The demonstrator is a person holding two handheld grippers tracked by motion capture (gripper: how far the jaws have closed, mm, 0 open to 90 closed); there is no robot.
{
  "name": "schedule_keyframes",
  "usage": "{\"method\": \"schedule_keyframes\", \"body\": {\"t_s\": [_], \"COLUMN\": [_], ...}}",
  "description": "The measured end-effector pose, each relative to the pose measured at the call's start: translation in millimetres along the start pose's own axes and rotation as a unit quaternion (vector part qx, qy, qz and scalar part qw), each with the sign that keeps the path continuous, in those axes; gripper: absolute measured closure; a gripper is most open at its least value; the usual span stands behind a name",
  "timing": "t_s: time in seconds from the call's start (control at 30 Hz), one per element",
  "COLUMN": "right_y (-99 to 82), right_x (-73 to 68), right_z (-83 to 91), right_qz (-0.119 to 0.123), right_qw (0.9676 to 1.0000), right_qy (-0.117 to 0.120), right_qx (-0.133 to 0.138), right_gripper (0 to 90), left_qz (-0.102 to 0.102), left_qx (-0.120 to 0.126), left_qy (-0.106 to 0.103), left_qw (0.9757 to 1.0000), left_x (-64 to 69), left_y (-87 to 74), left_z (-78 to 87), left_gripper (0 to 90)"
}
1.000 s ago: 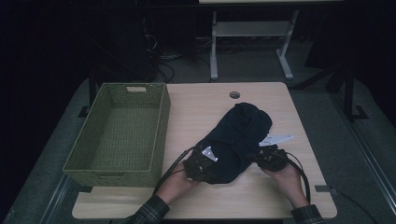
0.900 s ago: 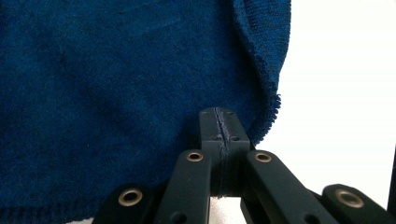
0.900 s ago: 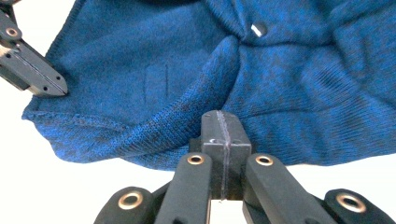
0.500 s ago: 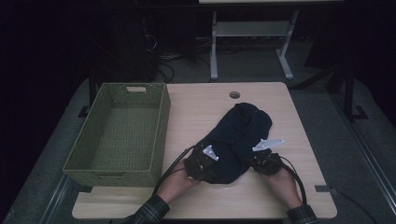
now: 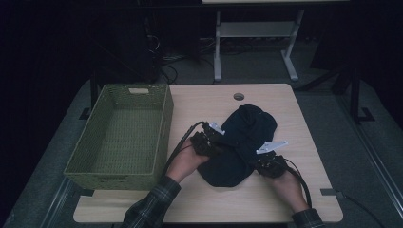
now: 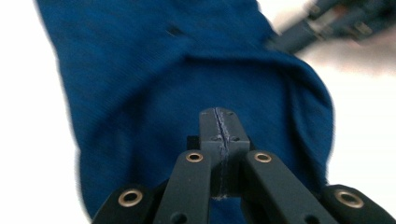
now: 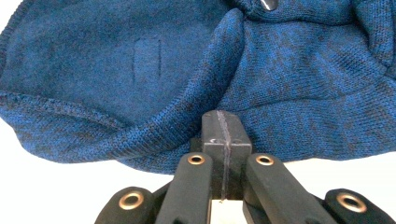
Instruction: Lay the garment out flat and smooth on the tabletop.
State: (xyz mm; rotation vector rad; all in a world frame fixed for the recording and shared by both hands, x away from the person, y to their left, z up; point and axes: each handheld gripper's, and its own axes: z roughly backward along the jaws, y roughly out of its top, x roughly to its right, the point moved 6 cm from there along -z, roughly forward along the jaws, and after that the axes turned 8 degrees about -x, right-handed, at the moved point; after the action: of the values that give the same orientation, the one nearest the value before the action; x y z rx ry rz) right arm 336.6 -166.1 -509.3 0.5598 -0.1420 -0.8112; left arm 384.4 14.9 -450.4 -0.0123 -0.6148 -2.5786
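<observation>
High view: both grippers at the blue sweater [image 5: 240,142].
Left gripper [image 5: 209,137] and right gripper [image 5: 268,159] closed (empty); bare table [image 5: 285,102] beyond, basket [image 5: 119,133] left.

We see a dark blue knitted garment [image 5: 242,142], crumpled and folded over itself into a rounded heap with a ribbed hem curling along one edge, lying on the table just to the right of the green woven basket [image 5: 119,133], apart from it.
</observation>
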Motion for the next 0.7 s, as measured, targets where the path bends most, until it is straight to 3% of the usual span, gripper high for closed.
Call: {"method": "schedule_keyframes", "body": {"t_s": [0.13, 0.37, 0.53, 0.63, 0.7], "right_y": [0.2, 0.4, 0.5, 0.6, 0.7], "right_x": [-0.3, -0.6, -0.4, -0.1, -0.2], "right_z": [0.0, 0.1, 0.0, 0.0, 0.0], "right_qz": [-0.002, -0.001, 0.0, 0.001, 0.002], "right_qw": [1.0, 1.0, 1.0, 1.0, 1.0], "right_qy": [0.001, 0.001, 0.0, 0.0, -0.001], "right_qx": [0.0, -0.002, -0.003, -0.002, -0.003], "right_gripper": [90.0, 90.0, 90.0, 90.0, 90.0], "left_qz": [0.007, 0.029, 0.046, 0.051, 0.046], "left_qx": [-0.001, 0.0, -0.02, -0.033, -0.054], "left_qy": [0.024, 0.035, 0.032, 0.04, 0.057], "left_qw": [0.9997, 0.999, 0.9982, 0.9974, 0.9958], "left_x": [-23.2, -53.3, -65.1, -69.0, -72.4], "left_y": [17.9, 36.7, 34.7, 29.9, 24.7], "left_z": [-4.0, -20.9, -41.1, -50.0, -54.3], "left_gripper": [90.0, 90.0, 90.0, 90.0, 90.0]}}
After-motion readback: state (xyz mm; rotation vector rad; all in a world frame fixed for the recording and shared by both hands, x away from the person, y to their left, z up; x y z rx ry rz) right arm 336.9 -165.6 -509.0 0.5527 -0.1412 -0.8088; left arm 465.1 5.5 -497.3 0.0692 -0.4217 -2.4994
